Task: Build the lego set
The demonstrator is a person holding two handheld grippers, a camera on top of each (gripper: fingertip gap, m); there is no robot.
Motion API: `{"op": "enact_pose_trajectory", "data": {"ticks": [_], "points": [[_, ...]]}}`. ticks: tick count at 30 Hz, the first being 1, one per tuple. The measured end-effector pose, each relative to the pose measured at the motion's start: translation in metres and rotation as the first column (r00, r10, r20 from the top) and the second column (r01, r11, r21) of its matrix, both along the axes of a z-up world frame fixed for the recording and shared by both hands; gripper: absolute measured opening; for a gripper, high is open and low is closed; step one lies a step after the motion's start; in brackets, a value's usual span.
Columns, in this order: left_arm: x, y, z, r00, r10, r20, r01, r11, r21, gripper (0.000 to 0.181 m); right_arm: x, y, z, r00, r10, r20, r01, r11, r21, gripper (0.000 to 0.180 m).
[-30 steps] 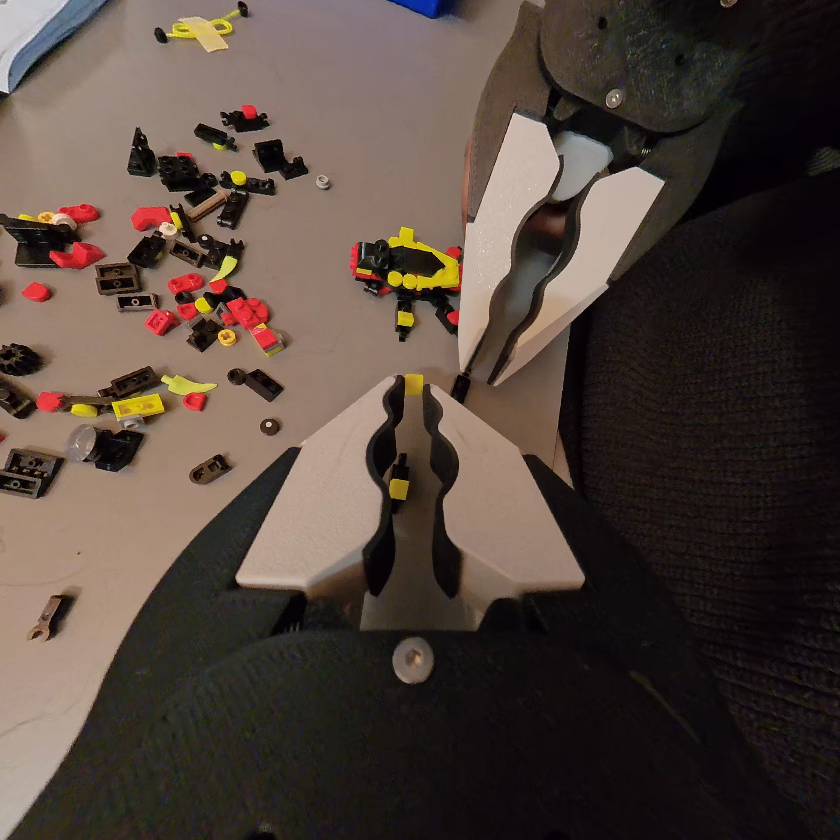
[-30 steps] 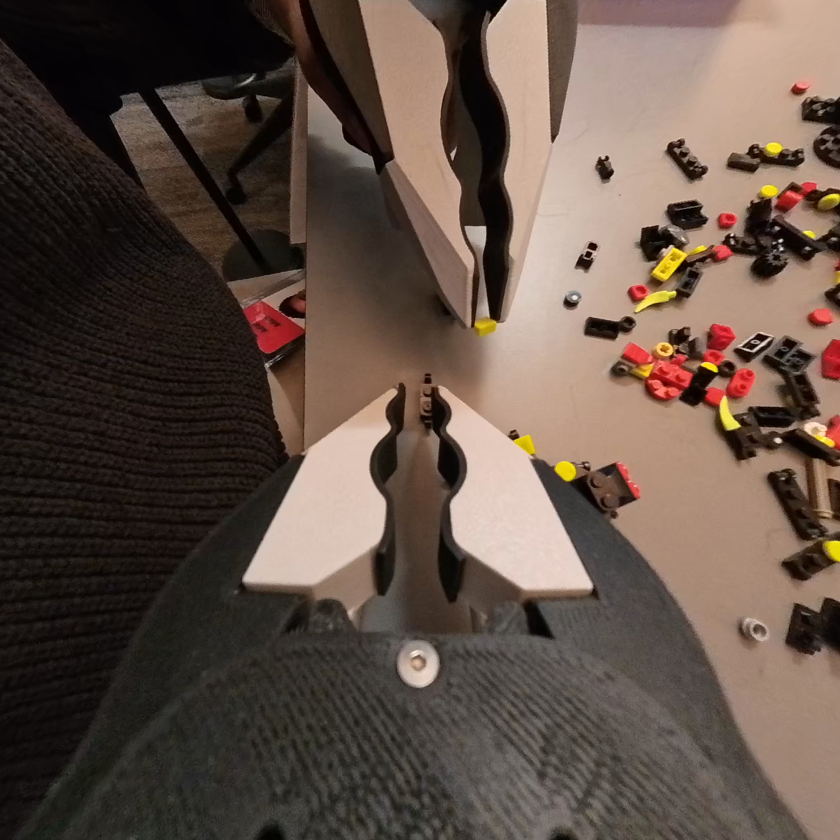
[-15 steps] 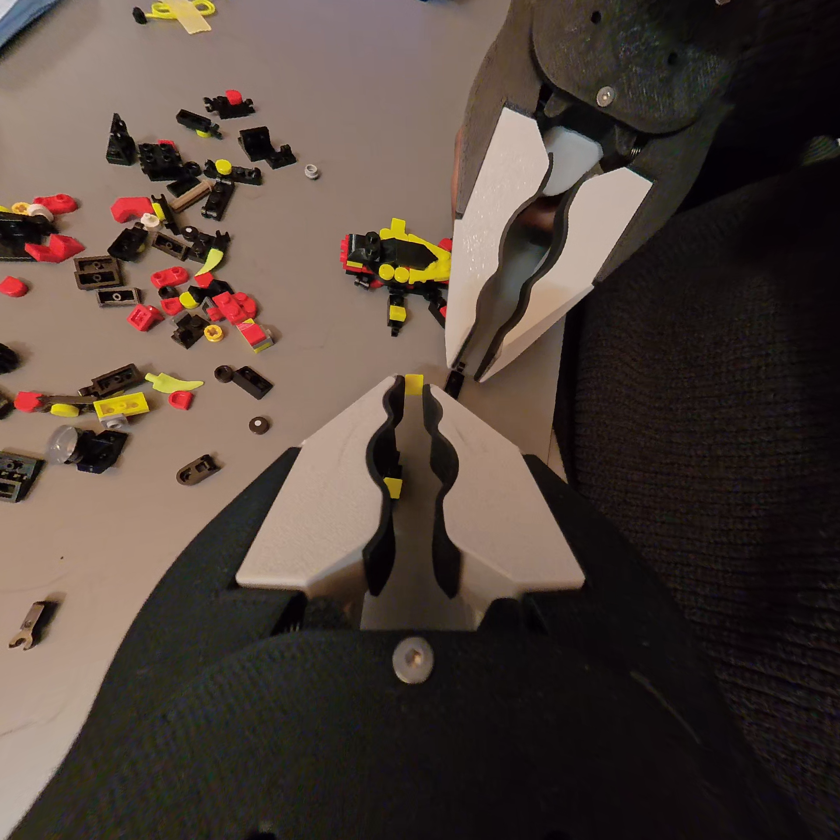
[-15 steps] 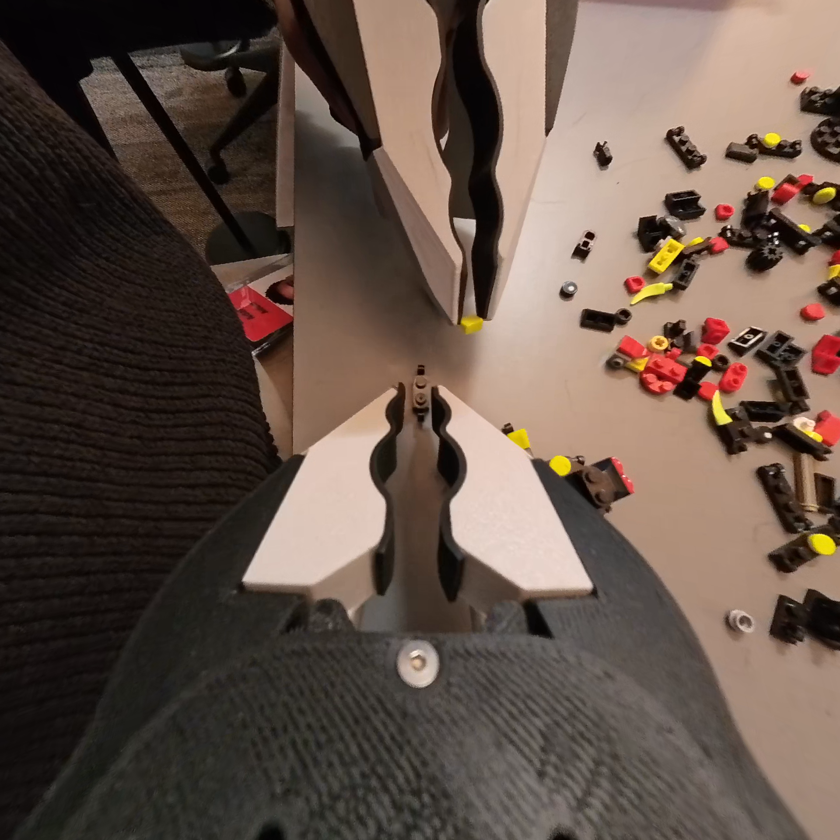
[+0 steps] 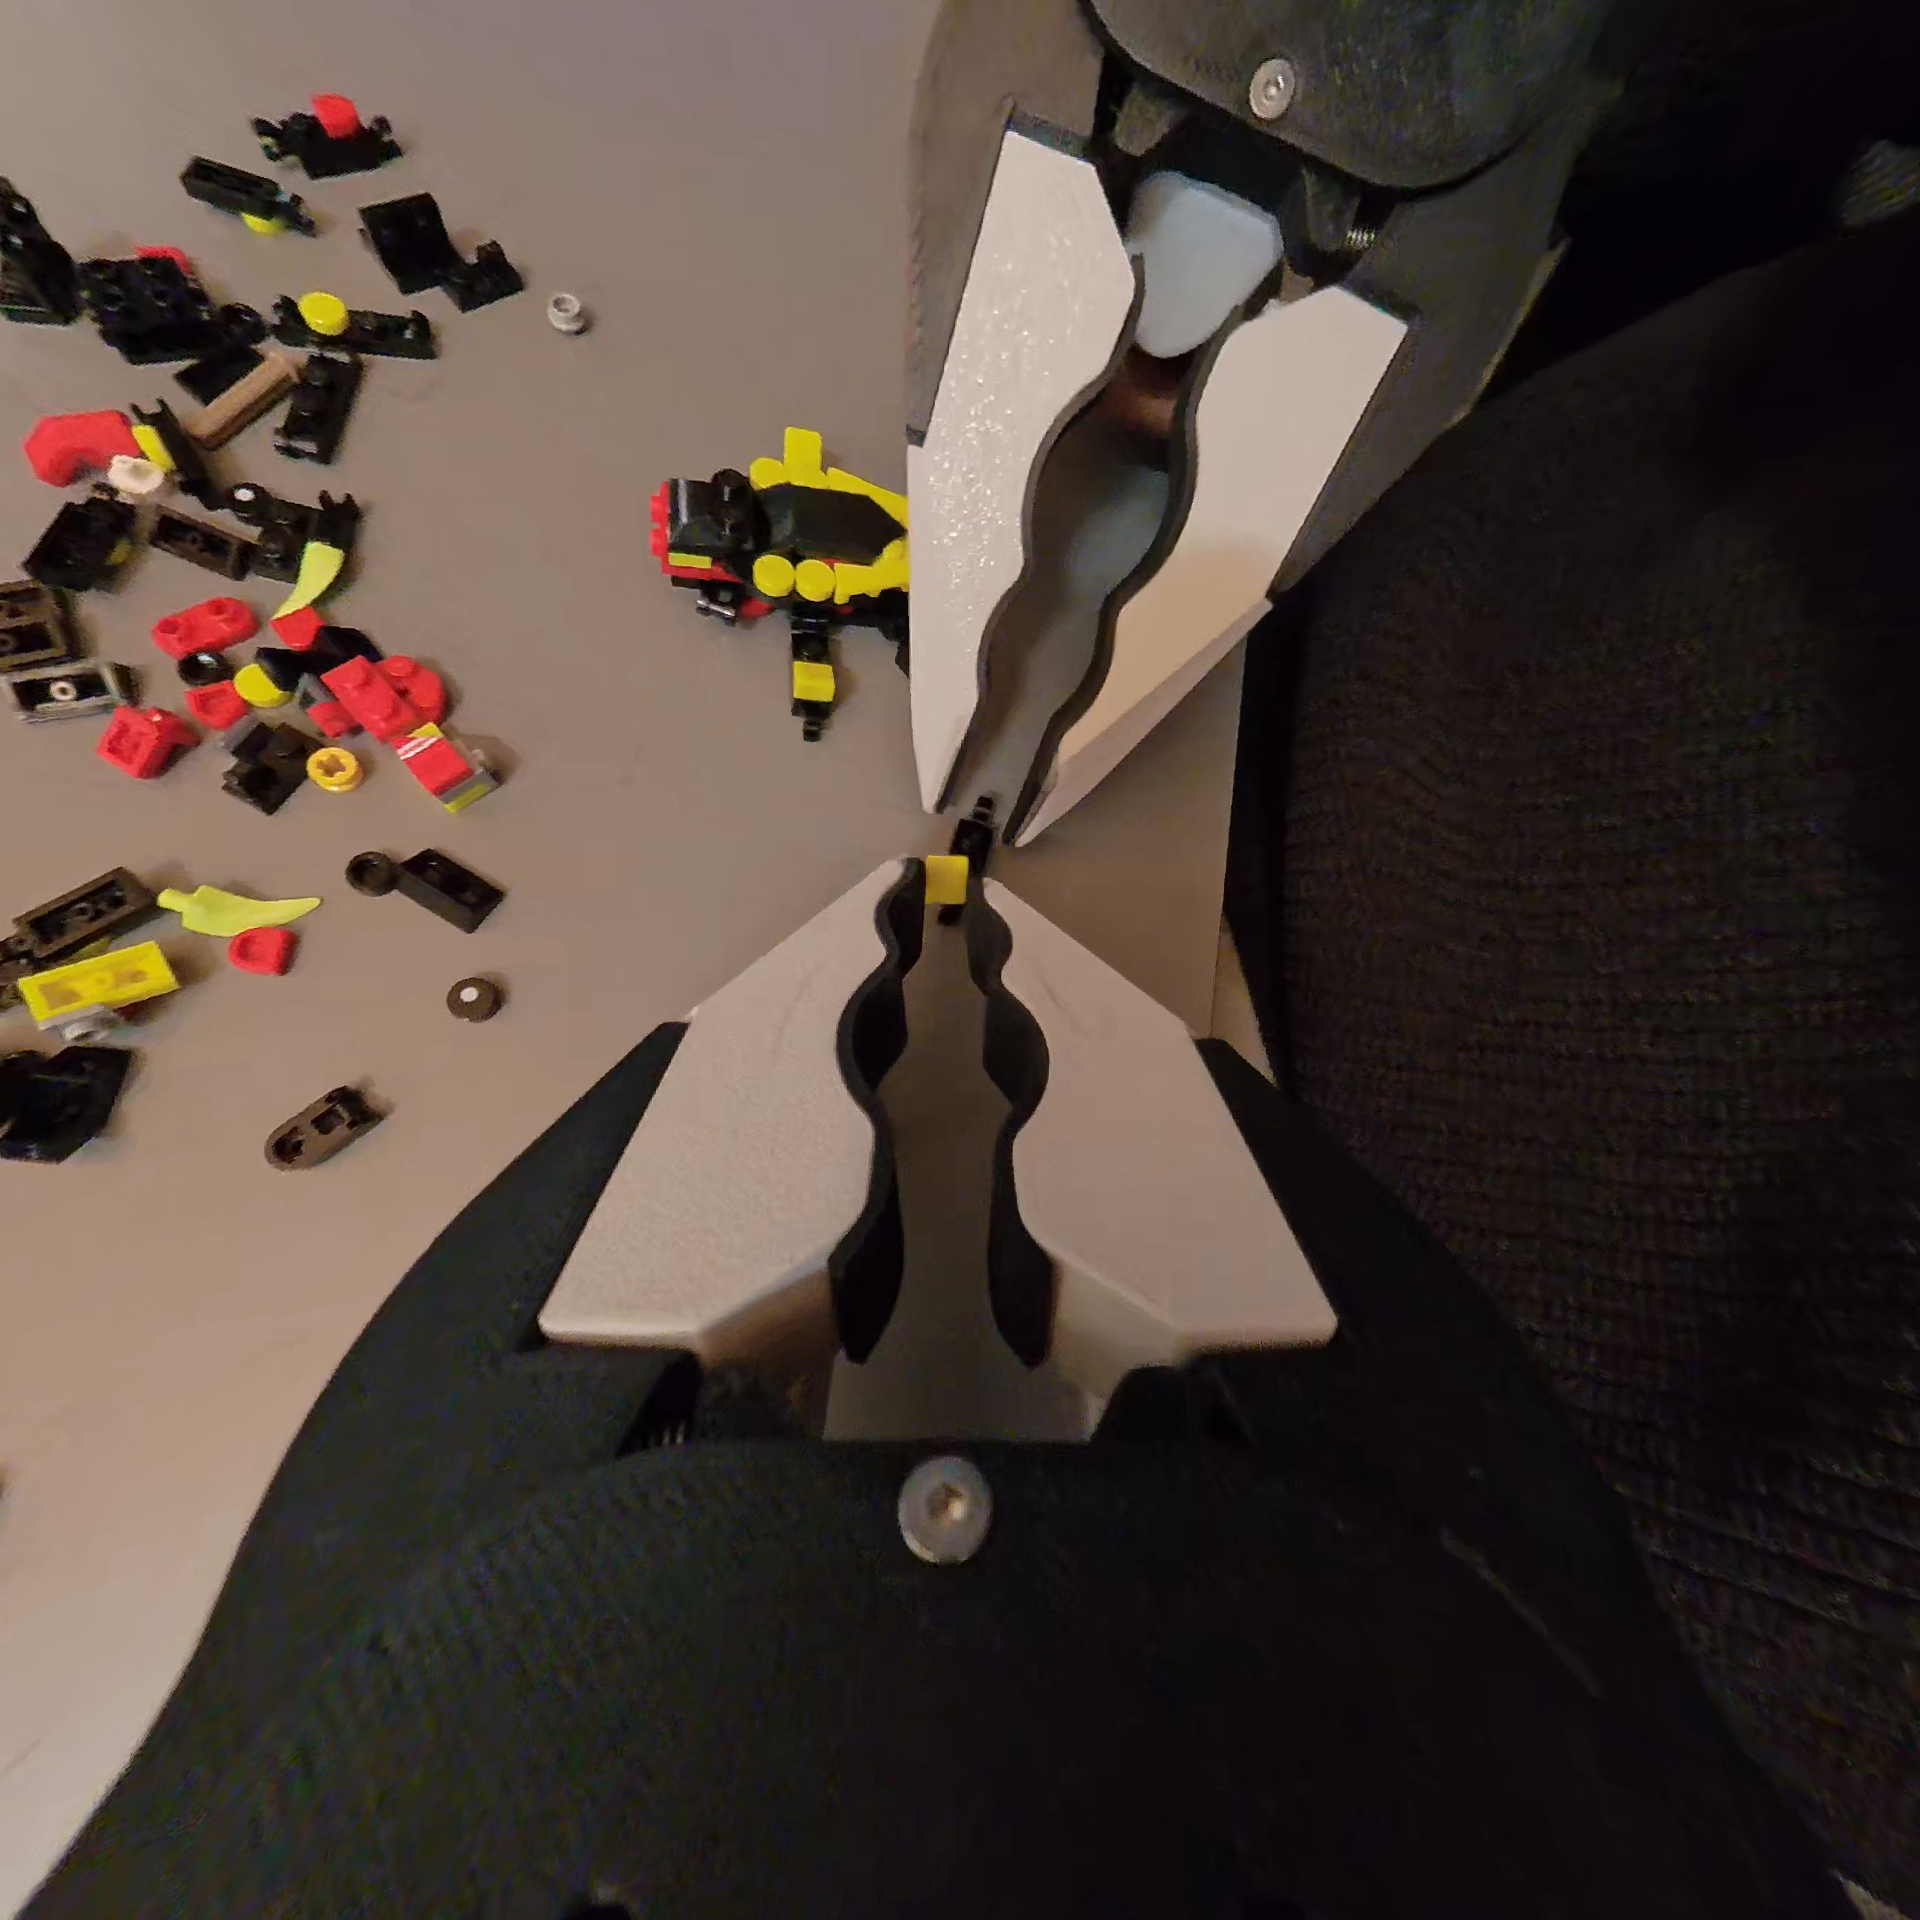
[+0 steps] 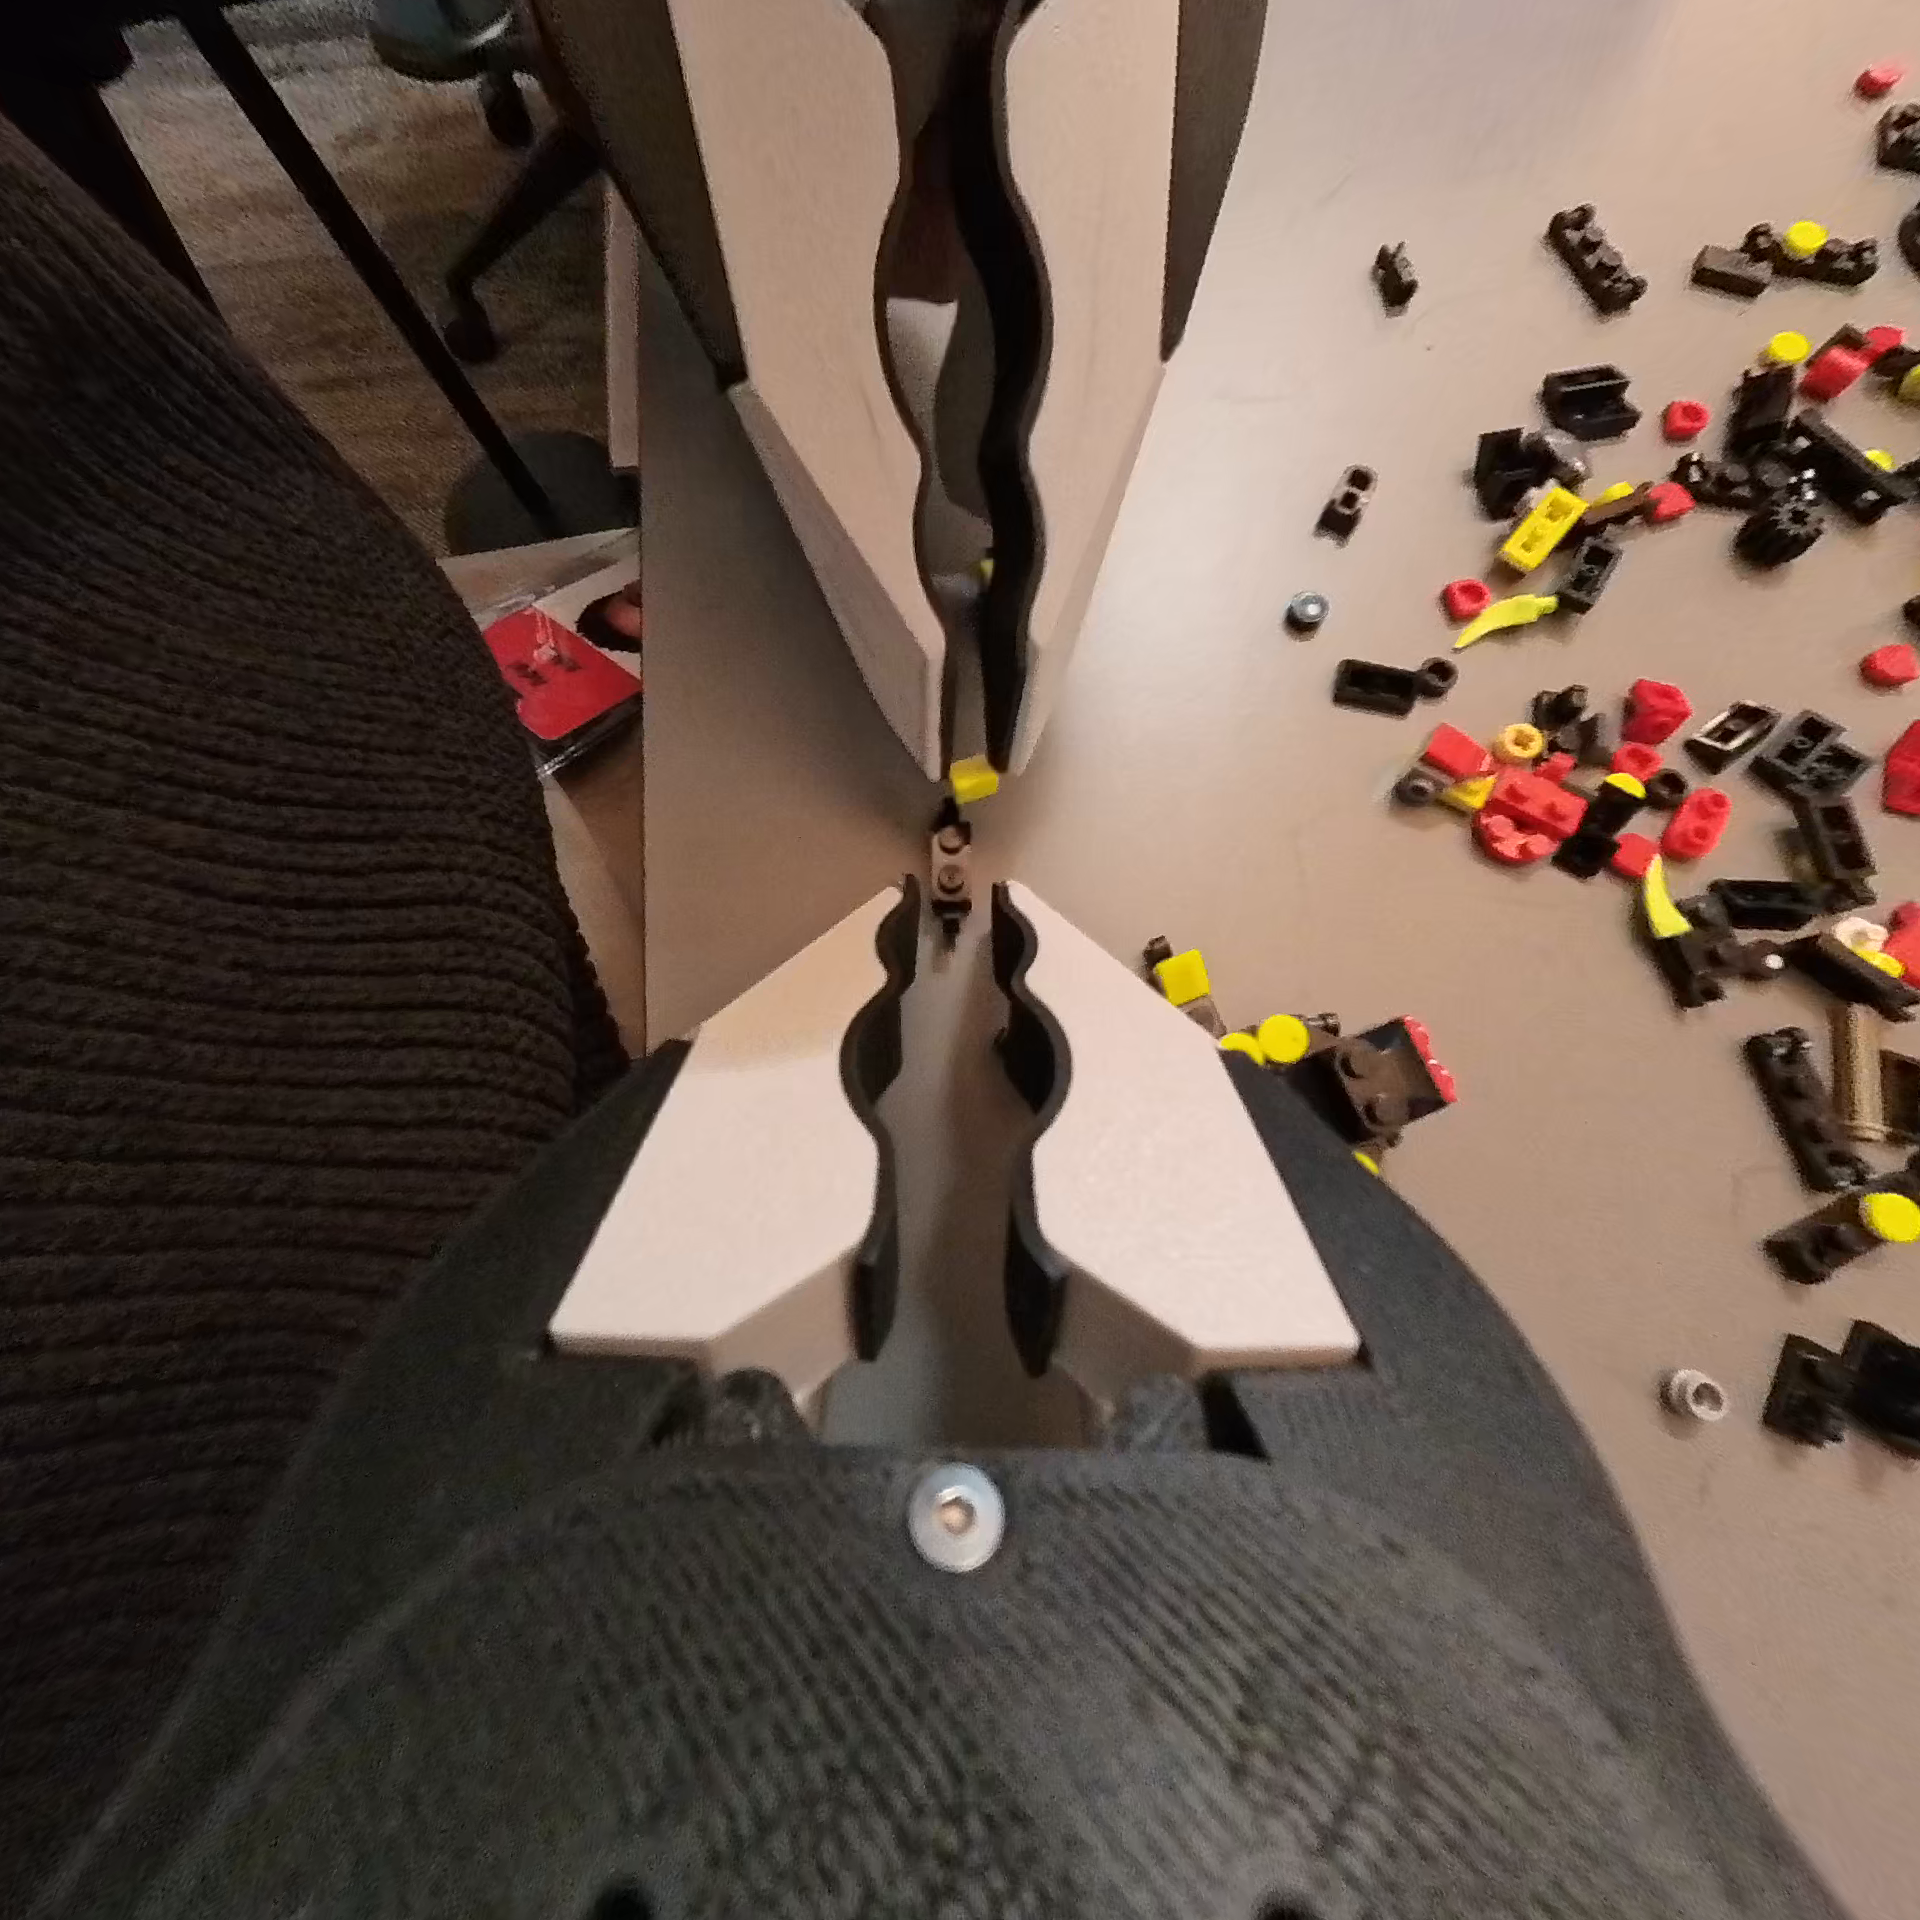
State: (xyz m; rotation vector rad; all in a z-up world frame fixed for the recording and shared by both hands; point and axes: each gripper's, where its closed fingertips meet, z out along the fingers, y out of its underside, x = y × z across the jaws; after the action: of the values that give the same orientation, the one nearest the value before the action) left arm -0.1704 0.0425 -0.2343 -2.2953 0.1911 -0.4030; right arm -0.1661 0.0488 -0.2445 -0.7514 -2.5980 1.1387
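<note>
A grey-brown bench [image 5: 675, 187] with a smooth matte top is filling most of both views, and warm, dim light is falling across it. In the right wrist view, its near edge [image 6: 644, 727] is running straight up the frame. Beyond that edge, a mottled carpeted floor [image 6: 312, 239] is showing in shadow. A thin dark leg [image 6: 343, 239] is slanting across the carpet, and the wheeled base of an office chair [image 6: 509, 208] is standing behind it. No walls or windows are showing in either view.
</note>
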Motion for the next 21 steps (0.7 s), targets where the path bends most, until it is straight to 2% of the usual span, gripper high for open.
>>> {"op": "enact_pose_trajectory", "data": {"ticks": [21], "points": [[0.0062, 0.0037, -0.0080, 0.998, -0.030, -0.053, 0.029, 0.999, -0.024, 0.006, -0.0027, 0.0027, -0.0006, 1.000, -0.015, 0.008, 0.015, 1.000, -0.003, 0.011]]}}
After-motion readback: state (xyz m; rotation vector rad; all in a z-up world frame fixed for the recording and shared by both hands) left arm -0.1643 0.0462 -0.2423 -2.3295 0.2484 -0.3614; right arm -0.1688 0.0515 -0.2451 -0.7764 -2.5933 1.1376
